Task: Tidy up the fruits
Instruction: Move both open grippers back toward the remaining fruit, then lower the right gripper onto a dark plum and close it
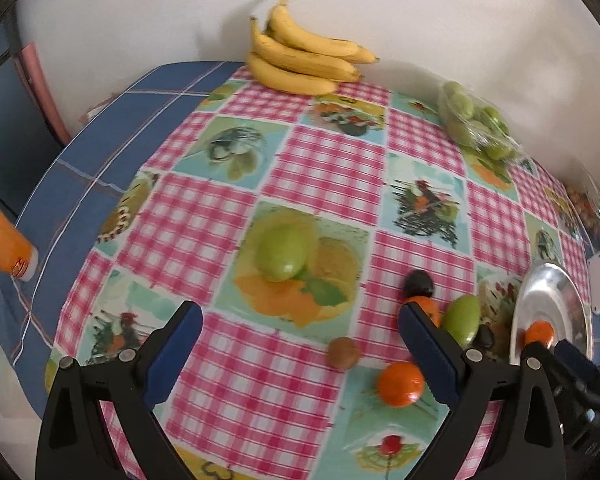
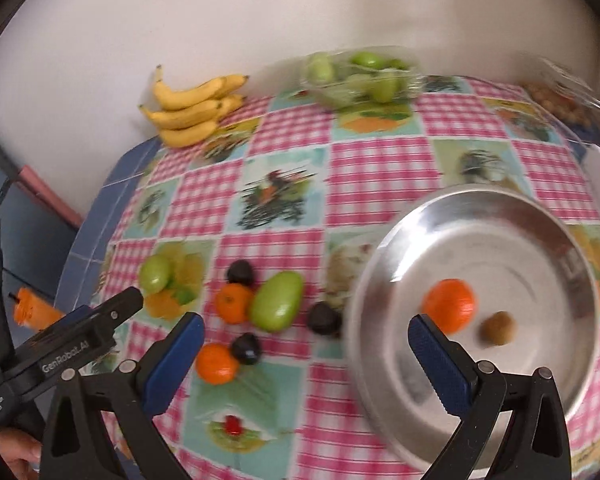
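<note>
Right wrist view shows the right hand-held gripper (image 2: 306, 334) released, its 2 blue-padded fingers spread wide and grasping nothing, hovering over the near edge of a steel plate (image 2: 380, 280). Inside the plate lie 1 orange (image 2: 448, 305) and, just beside it at 4 o'clock, 1 kiwi (image 2: 498, 328). At 9 o'clock of the plate a loose cluster sits on the checkered cloth of the surface (image 2: 372, 168): a large green mango (image 2: 276, 301) touching an orange at its 9 o'clock, a dark plum (image 2: 240, 273) at 11 o'clock of the mango, another dark fruit just beside the plate rim, and a third dark fruit next to another orange (image 2: 216, 363) nearer the camera. A small green fruit (image 2: 154, 274) lies apart at 9 o'clock of the cluster. Bananas (image 2: 191, 110) rest at the far edge by the wall, and a clear pack of green fruit (image 2: 360, 76) sits at 12 o'clock.

Left wrist view shows the left hand-held gripper (image 1: 300, 320), also released and empty, above the cloth. A kiwi (image 1: 343, 353) and an orange (image 1: 400, 383) lie between its fingers, near the right one. The right tool's black body reaches in at 4 o'clock, in front of the plate.
</note>
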The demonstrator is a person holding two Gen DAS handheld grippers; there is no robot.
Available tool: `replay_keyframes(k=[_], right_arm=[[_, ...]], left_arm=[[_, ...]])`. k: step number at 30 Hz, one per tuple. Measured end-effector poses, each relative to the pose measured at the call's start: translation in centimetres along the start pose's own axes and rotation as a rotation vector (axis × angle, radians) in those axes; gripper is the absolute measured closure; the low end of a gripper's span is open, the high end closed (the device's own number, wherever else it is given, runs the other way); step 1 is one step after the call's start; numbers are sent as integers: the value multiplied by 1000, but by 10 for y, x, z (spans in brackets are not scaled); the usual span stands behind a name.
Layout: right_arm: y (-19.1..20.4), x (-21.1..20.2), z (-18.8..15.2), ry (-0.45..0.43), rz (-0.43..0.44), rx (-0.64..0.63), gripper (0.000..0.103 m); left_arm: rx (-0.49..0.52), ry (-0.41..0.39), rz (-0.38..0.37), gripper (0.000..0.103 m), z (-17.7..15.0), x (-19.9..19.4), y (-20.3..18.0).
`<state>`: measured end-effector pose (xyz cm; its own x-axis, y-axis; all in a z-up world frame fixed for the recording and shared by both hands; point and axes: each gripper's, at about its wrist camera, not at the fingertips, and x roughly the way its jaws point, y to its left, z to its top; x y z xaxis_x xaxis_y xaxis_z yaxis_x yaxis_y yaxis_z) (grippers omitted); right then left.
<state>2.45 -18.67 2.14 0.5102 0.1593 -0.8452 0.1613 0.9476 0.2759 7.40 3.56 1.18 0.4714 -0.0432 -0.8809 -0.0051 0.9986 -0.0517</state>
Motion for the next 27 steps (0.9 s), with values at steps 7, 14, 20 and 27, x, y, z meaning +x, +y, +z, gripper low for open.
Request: replay_keyframes(k=[7, 14, 20, 27], right_arm=[[40, 20, -7, 57, 10, -75, 0], [62, 33, -16, 92, 10, -127, 0], [58, 38, -18, 99, -1, -119, 0], [50, 45, -19, 131, 1, -104, 17]], left_arm=[[-74, 4, 15, 5, 1, 2, 31], [-116, 51, -7, 5, -1, 13, 46], [-153, 102, -70, 5, -4, 27, 48], [-101, 122, -146, 5, -5, 31, 31]])
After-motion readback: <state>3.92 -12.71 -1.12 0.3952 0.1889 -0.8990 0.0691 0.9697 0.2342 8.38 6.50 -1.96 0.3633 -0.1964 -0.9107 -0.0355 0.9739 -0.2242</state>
